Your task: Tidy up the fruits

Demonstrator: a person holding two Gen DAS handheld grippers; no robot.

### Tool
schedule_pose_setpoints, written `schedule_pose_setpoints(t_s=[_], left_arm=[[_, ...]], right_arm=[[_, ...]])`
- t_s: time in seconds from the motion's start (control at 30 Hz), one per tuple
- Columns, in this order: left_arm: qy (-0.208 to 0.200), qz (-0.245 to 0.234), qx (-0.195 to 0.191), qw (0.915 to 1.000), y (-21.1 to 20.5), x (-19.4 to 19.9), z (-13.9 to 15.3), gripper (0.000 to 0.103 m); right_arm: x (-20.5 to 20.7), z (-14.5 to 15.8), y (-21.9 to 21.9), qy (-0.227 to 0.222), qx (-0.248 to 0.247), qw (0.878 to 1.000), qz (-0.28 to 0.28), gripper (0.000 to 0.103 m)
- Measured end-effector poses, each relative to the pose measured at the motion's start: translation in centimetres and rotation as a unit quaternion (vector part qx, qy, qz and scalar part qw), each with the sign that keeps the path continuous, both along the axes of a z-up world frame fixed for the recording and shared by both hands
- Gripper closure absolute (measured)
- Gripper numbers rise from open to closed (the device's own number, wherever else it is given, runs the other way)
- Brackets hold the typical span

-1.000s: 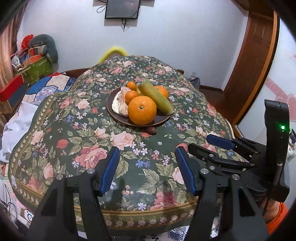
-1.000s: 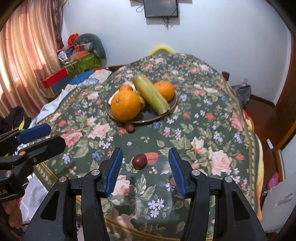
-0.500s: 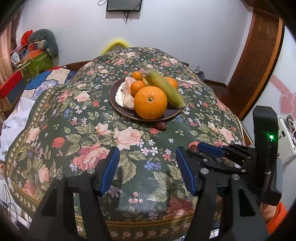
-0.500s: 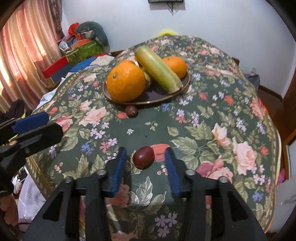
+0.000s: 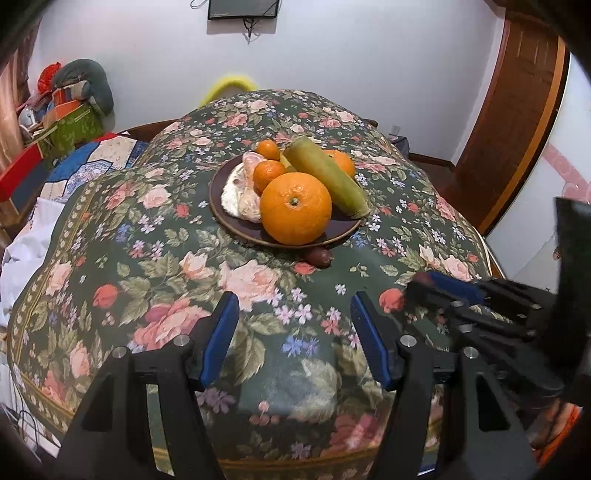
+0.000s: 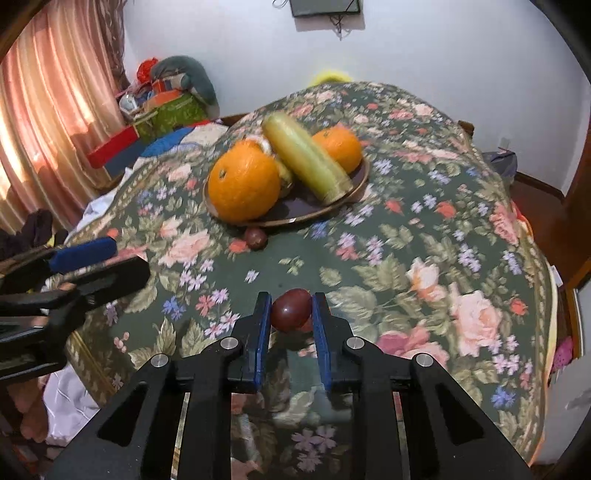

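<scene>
Your right gripper (image 6: 291, 314) is clamped on a small dark-red fruit (image 6: 291, 309); both blue pads (image 6: 263, 321) press its sides, w/ the fruit low over the floral cloth of the tabletop (image 6: 424, 258), near the front edge. Can't tell if it's touching the cloth or just off it.

Your left gripper (image 5: 295, 332) stands apart, roughly half spread, nothing btwn its fingers, only cloth under it. In the right wrist view it shows at 9 o'clock (image 6: 81, 266), well apart from the held fruit.

The brown plate (image 5: 221, 206) sits toward the middle of the tabletop, at 12 o'clock from your left gripper. On it: a big orange (image 5: 295, 208) at the near rim, a long green fruit (image 5: 325, 177) lying diagonally behind it, a second orange (image 5: 341, 162) partly hidden at the far side, two small mandarins (image 5: 269, 173) and a pale peeled piece (image 5: 240, 192) at the plate's 9 o'clock side.

A second dark-red fruit (image 5: 319, 256) lies on the cloth just beside the plate's near rim, at abt 6 o'clock from the big orange; whether it touches the rim can't be told.

Bkgd: white wall, dark screen (image 5: 242, 9) up high, wooden door (image 5: 517, 110) at 2 o'clock, pink curtain (image 6: 44, 110) in the right wrist view.
</scene>
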State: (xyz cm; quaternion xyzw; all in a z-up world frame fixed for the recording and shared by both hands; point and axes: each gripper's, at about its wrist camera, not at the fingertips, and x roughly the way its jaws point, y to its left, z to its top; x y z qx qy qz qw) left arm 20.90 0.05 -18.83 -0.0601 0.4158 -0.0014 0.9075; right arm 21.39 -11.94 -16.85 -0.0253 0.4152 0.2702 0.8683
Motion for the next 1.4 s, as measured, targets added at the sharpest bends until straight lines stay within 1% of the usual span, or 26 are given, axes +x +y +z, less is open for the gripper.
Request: schedule_pose_setpoints(t_s=[0.2, 0.33, 0.4, 0.63, 0.7, 0.83, 0.93, 0.97, 1.07, 1.2, 1.3, 1.4], left_arm=[[0.021, -0.012, 0.005, 0.9997, -1.6, 3.0, -1.4, 0.040], [0.037, -0.015, 0.019, 0.9990, -2.4, 5.1, -2.6, 0.041], [0.041, -0.015, 0.019, 0.9988, -2.5, 5.8, -2.9, 0.041], [0.064, -0.010, 0.019, 0.9977, -2.8, 8.1, -4.3, 0.055], [0.067, -0.004, 0.019, 0.9976, -2.8, 8.4, -4.8, 0.057], [0.063, 0.002, 0.018, 0.9978, -2.6, 8.6, -5.2, 0.062], [0.061, -0.007, 0.017, 0.9979, -2.8, 8.5, -5.2, 0.081], [0.060, -0.007, 0.020, 0.9980, -2.8, 8.4, -5.1, 0.083], [0.055, -0.008, 0.023, 0.9982, -2.9, 7.9, -4.8, 0.085], [0.048, -0.013, 0.020, 0.9986, -2.5, 6.7, -4.1, 0.085], [0.038, -0.012, 0.014, 0.9991, -1.7, 5.7, -3.2, 0.085], [0.024, -0.005, 0.017, 0.9996, -0.5, 4.6, -2.1, 0.085]], right_arm=[[0.4, 1.5, -2.5, -0.018, 0.013, 1.000, -0.019, 0.083], [0.9, 1.6, -4.0, -0.020, 0.022, 0.999, -0.027, 0.083], [1.2, 1.6, -4.5, -0.018, 0.026, 0.999, -0.028, 0.083], [1.8, 1.0, -5.5, -0.017, 0.037, 0.999, -0.029, 0.083], [1.9, 0.9, -5.6, -0.016, 0.041, 0.999, -0.028, 0.083], [2.0, 0.7, -5.6, -0.015, 0.044, 0.999, -0.024, 0.083], [2.0, 0.5, -5.7, -0.013, 0.044, 0.999, -0.025, 0.083], [2.0, 0.5, -5.7, -0.013, 0.043, 0.999, -0.026, 0.083], [1.9, 0.6, -5.8, -0.014, 0.042, 0.999, -0.026, 0.083], [1.7, 0.9, -5.6, -0.017, 0.039, 0.999, -0.025, 0.083], [1.6, 1.3, -5.2, -0.022, 0.037, 0.999, -0.023, 0.083], [1.6, 1.8, -4.4, -0.027, 0.037, 0.999, -0.018, 0.083]])
